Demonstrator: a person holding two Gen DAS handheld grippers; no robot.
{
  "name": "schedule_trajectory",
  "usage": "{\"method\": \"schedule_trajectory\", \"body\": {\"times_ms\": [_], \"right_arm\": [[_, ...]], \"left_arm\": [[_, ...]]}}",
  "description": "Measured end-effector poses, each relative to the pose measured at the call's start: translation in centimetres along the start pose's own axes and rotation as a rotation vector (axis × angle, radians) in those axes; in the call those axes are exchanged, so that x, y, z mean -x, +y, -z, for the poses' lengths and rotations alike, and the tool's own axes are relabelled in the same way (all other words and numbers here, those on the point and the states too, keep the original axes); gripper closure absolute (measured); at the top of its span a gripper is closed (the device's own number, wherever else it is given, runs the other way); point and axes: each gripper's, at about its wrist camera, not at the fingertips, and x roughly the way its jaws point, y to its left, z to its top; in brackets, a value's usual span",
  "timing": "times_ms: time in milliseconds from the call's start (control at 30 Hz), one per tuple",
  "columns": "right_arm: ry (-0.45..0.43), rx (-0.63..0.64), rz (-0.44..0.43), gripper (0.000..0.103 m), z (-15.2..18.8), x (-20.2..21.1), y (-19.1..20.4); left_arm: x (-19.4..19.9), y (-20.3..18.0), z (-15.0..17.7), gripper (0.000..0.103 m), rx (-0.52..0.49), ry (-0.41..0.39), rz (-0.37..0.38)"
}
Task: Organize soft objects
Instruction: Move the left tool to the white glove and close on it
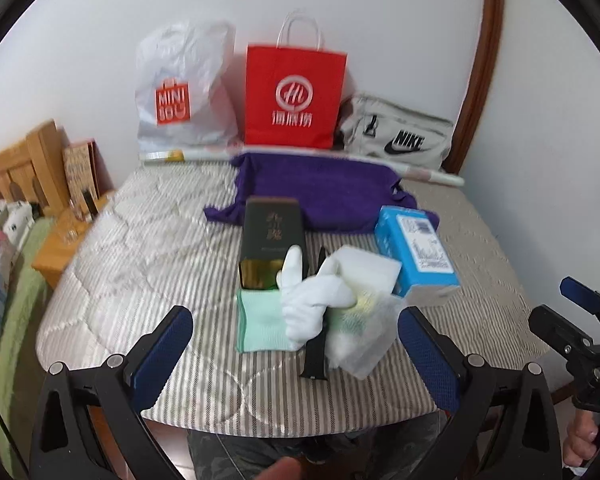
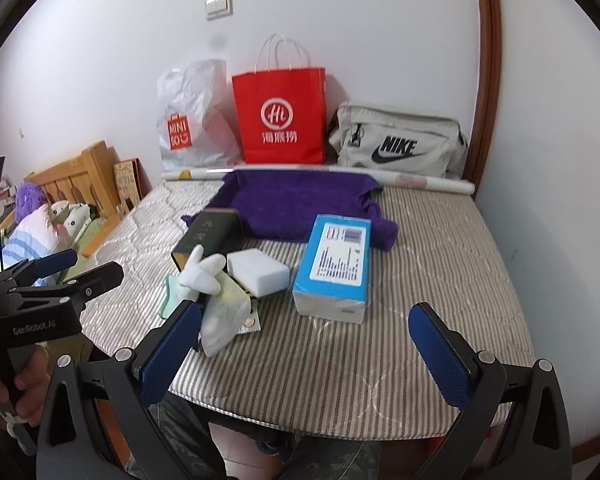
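Both my left gripper (image 1: 296,344) and right gripper (image 2: 304,350) hang spread and empty at the mattress (image 1: 140,256) edge, so I'd drop the left one straight onto the white glove (image 1: 312,300) topping the soft pile, pinching its cuff without dragging the green cloth (image 1: 260,324) underneath.

I am viewing along the left gripper (image 1: 296,344), jaws spread wide and empty, above the striped mattress (image 1: 140,264). A white glove (image 1: 312,304) is lying over a mint cloth (image 1: 260,320) and a black strap (image 1: 314,356). Behind them a dark box (image 1: 270,236) is standing, beside a white sponge (image 1: 368,268) and blue box (image 1: 416,250).
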Motion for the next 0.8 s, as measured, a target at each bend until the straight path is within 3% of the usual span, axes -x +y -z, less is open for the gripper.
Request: {"method": "schedule_trajectory", "body": {"times_ms": [400, 567, 700, 767, 800], "right_arm": [[0.087, 0.011, -0.013, 0.001, 1.7, -4.9, -0.5], [0.143, -0.027, -0.078, 0.001, 2.4, -7.3, -1.3], [0.194, -0.036, -0.078, 0.001, 3.0, -9.5, -1.7], [0.214, -0.046, -0.083, 0.001, 3.4, -10.4, -2.0], [0.222, -0.051, -0.083, 0.001, 3.5, -10.7, -2.2]], "left_arm": [[-6.7, 1.6, 1.4, 0.001, 0.047, 0.103, 0.019], [-8.9, 2.2, 1.1, 0.002, 0.091, 0.111, 0.130], [-10.6, 1.7, 0.9, 0.002, 0.075, 0.100, 0.131], [-11.5, 1.6, 0.8, 0.009, 0.066, 0.112, 0.123], [-11.9, 1.7, 0.8, 0.017, 0.069, 0.119, 0.121]]}}
